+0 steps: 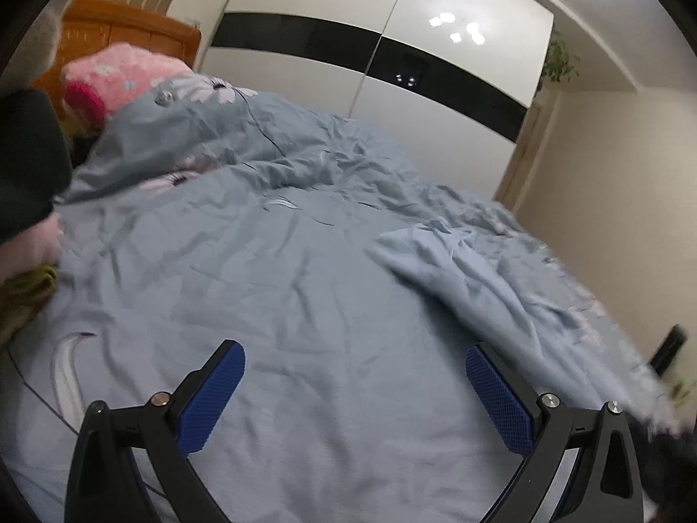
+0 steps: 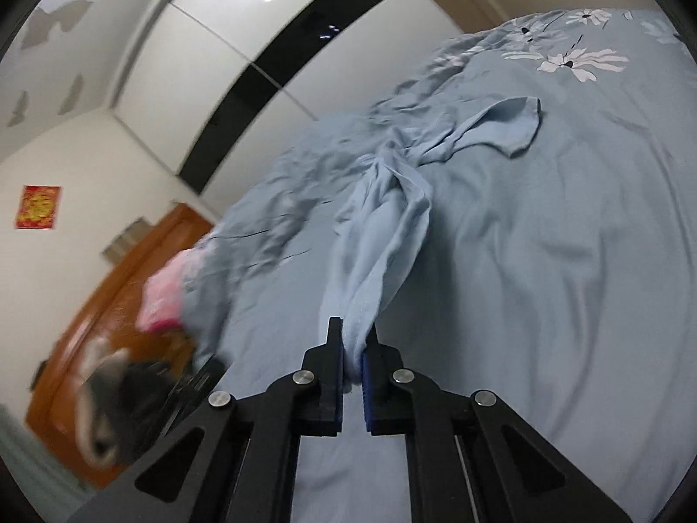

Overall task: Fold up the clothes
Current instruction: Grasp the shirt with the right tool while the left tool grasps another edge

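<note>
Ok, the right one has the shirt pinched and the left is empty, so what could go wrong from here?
1. The right gripper holds only a bunched edge of the light blue shirt; pulling could slip it free or tighten the twist.
2. The shirt nearly matches the blue floral duvet, so the open left gripper might pinch bedding too.
3. Dragging could crumple the shirt against the duvet's wrinkles.
</note>
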